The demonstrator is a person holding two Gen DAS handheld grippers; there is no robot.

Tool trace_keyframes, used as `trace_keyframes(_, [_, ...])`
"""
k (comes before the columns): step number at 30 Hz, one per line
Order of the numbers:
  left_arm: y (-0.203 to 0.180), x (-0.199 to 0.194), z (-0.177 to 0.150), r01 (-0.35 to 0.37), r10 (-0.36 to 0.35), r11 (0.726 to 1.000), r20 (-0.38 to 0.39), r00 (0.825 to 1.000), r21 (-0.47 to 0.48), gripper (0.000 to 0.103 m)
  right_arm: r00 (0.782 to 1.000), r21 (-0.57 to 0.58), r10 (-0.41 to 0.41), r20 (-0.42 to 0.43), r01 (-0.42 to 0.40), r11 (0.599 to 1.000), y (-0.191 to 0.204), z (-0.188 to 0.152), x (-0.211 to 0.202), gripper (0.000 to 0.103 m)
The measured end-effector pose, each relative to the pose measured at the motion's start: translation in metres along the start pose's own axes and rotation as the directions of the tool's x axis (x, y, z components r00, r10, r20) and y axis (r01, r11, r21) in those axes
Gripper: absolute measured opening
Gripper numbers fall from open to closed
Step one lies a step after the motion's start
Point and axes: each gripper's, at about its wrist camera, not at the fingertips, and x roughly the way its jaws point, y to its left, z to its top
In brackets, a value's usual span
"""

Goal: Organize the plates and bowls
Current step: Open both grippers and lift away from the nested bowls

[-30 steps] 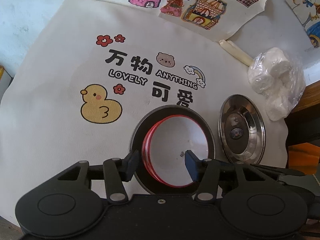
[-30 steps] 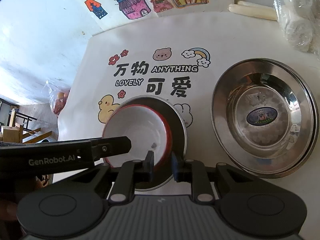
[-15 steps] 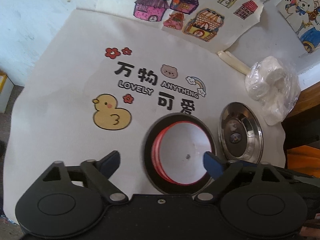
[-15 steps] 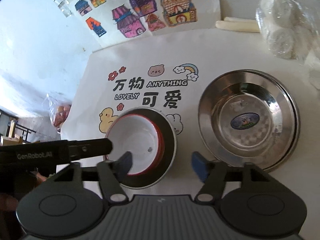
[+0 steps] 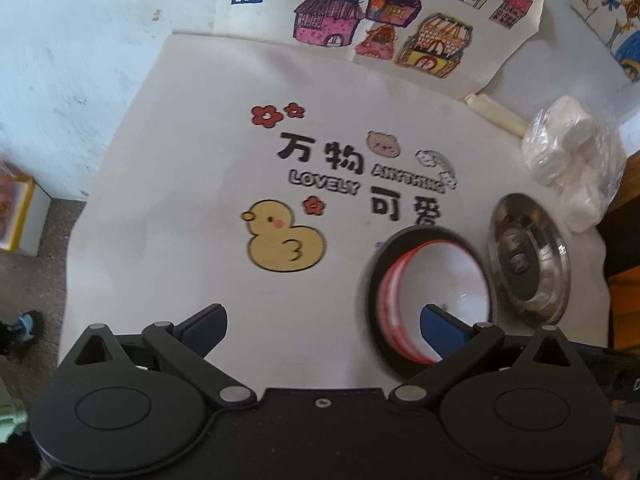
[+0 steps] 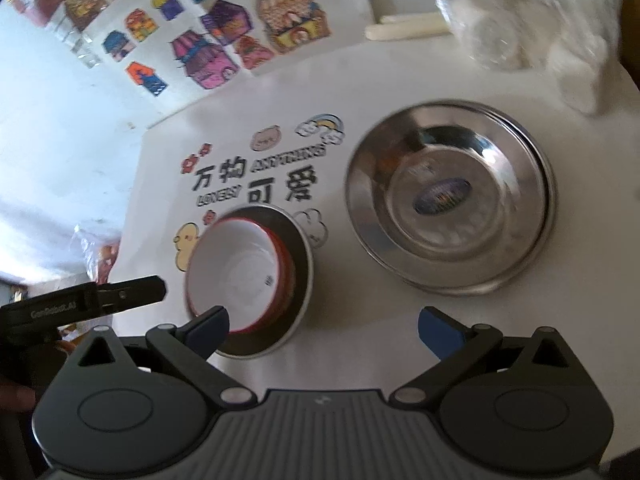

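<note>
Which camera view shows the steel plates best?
The right wrist view: the steel plates lie almost face-on there, so the whole rim, the stacked edges and the blue label in the middle are visible. In the left wrist view the steel plates sit near the right edge, foreshortened and blurred.

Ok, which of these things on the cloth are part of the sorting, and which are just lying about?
Part of the job:
- red-rimmed bowl
- dark plate under it
- steel plates, stacked

Lying about:
- bag of white rolls
- house drawings
- cream stick
</note>
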Motion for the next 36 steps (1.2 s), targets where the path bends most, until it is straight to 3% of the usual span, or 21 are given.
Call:
trace_keyframes(11, [0.004,0.013,0.008,-0.047,0.054,0.985,-0.035,0.998,0.167,0.102,0.999,0.111,-0.051,-0.012,0.052,0.992,-0.014,-0.024,0.004,0.103])
trace_keyframes(18, [-0.011,0.03,0.021,-0.078,0.097,0.933,-0.038,0.995,0.351,0.102,0.998,0.151,-0.062,0.015,0.059,0.987,-0.014,-0.034,0.009,0.103])
trace_keyframes(24, [-0.024,0.04,0.029,-0.061,0.093,0.892,-0.049,0.994,0.448,0.102,0.996,0.172,-0.08,0.034,0.073,0.982,-0.012,-0.035,0.013,0.103])
trace_keyframes(31, [-0.034,0.05,0.03,-0.07,0.116,0.857,-0.06,0.991,0.51,0.102,0.994,0.192,-0.095,0.048,0.085,0.978,-0.01,-0.032,0.019,0.103])
trace_keyframes(36, [-0.035,0.052,0.031,-0.073,0.124,0.853,-0.064,0.99,0.517,0.102,0.989,0.165,-0.141,0.04,0.133,0.977,-0.002,-0.026,0.026,0.103])
